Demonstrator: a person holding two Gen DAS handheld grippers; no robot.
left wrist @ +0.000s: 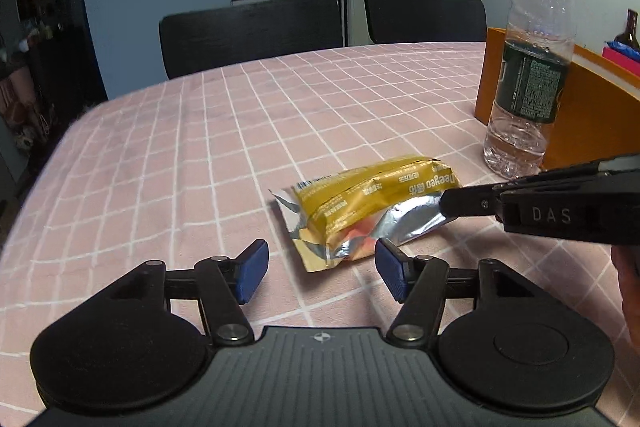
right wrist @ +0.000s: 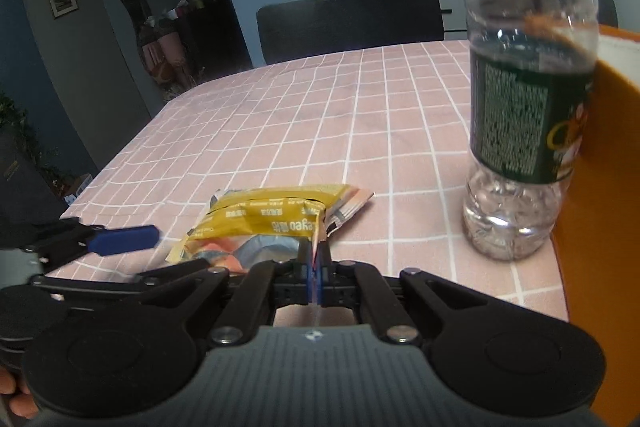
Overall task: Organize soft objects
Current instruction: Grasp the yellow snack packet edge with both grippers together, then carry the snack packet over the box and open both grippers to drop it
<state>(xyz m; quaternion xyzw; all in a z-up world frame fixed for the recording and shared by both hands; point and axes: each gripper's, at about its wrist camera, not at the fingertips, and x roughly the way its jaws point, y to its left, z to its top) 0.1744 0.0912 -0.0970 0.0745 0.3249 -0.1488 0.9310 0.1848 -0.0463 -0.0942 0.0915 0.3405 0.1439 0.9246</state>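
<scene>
A crumpled yellow and silver snack packet [left wrist: 360, 207] lies on the pink checked tablecloth [left wrist: 200, 147]. My left gripper [left wrist: 322, 267] stands open at the packet's near corner, its blue pads either side of that corner without pressing it. My right gripper [left wrist: 445, 207] comes in from the right and is shut on the packet's silver foil end. In the right wrist view, the right gripper [right wrist: 316, 267] pinches the packet [right wrist: 272, 219] by a thin edge between closed blue pads. One blue pad [right wrist: 124, 239] of the left gripper shows at the left.
A clear water bottle [left wrist: 528, 67] with a green label stands upright just right of the packet, against an orange box [left wrist: 584, 115]. In the right wrist view the bottle [right wrist: 528, 107] is close. Two dark chairs [left wrist: 252, 35] stand behind the table's far edge.
</scene>
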